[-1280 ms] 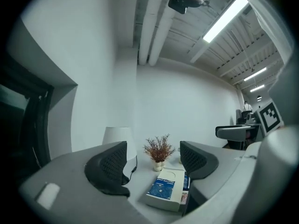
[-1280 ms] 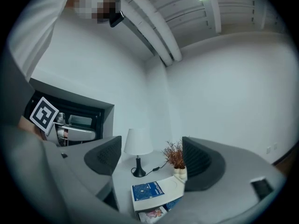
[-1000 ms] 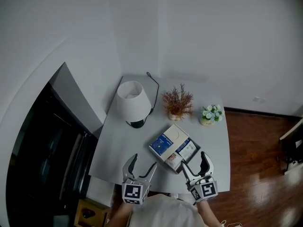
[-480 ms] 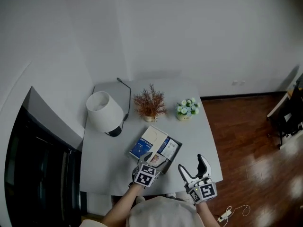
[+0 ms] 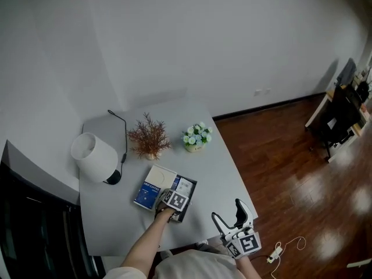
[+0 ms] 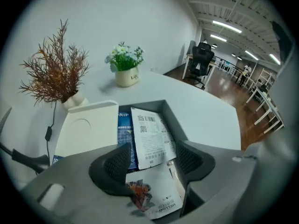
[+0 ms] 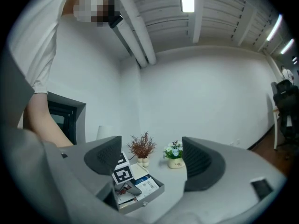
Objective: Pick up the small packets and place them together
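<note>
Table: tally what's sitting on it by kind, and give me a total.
Lamp: 1
Potted plants: 2 (dried brown plant, white flowers)
Grey tray: 1
Blue and cream box: 1
Packets visible in the tray: 2 (white packet, Mellow packet)
Total: 7

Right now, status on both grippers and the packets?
Left gripper in grey box, jaws closing around white packet. Right gripper empty, jaws open. Nothing in the way.

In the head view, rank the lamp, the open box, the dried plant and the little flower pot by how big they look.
1. Lamp and open box: too alike to rank.
2. Dried plant.
3. Flower pot, clearly smallest.
</note>
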The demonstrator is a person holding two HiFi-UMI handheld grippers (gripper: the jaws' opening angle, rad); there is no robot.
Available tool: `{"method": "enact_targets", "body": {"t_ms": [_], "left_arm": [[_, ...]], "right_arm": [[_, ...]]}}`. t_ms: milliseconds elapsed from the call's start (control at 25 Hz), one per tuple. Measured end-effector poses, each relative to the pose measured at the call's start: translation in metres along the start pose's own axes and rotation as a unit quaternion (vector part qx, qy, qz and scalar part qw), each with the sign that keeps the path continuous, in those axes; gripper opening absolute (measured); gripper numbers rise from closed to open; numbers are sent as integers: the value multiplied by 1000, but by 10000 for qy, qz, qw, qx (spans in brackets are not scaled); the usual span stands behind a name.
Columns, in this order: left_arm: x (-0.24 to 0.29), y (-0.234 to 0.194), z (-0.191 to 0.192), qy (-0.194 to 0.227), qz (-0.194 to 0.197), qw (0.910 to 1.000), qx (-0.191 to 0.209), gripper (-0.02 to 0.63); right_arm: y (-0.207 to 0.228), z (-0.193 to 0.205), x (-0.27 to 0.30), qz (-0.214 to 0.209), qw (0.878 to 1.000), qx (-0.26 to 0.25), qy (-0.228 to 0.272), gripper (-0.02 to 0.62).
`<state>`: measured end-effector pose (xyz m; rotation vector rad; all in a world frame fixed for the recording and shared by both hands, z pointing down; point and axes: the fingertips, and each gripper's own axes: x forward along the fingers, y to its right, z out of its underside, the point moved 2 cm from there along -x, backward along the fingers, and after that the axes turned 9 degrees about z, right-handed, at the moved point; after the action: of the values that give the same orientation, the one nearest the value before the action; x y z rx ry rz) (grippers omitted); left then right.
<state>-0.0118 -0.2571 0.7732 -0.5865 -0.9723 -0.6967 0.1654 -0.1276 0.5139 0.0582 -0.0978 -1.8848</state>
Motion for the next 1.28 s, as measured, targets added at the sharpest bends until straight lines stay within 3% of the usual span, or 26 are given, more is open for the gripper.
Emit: {"method": "enact_targets", "body": {"t_ms": [80,240,280,400,680,880,1000,1280], "left_arm": [[7,-3,3,-209,-138,9997,-42,281],[13,-10,6,-420,-558,9975,45,159],[13,-9,5,-400,-545,9977,59,148],[1,2,-4,-96,-275,9996,2,33],[-62,29,-6,841,215,9962,-14,9],[-98,4,1,1330,534,9896,-104,9],[-106,-28,1,1183,652,9908,-40,9],[-99,-95,-5,239,1061,9936,318,9]], "right_arm": [[6,1,-5,68,10000,13,-25,402],[15,4,-9,141,9999,43,-77,402],[16,5,-10,145,9999,52,-78,403],[18,5,-9,115,9999,94,-72,403],[1,5,3,-223,9996,140,-46,402],[-15,6,14,-500,9987,101,-75,402],[-22,6,16,-606,9981,-27,-107,402],[-22,8,12,-542,9983,43,-223,402]]}}
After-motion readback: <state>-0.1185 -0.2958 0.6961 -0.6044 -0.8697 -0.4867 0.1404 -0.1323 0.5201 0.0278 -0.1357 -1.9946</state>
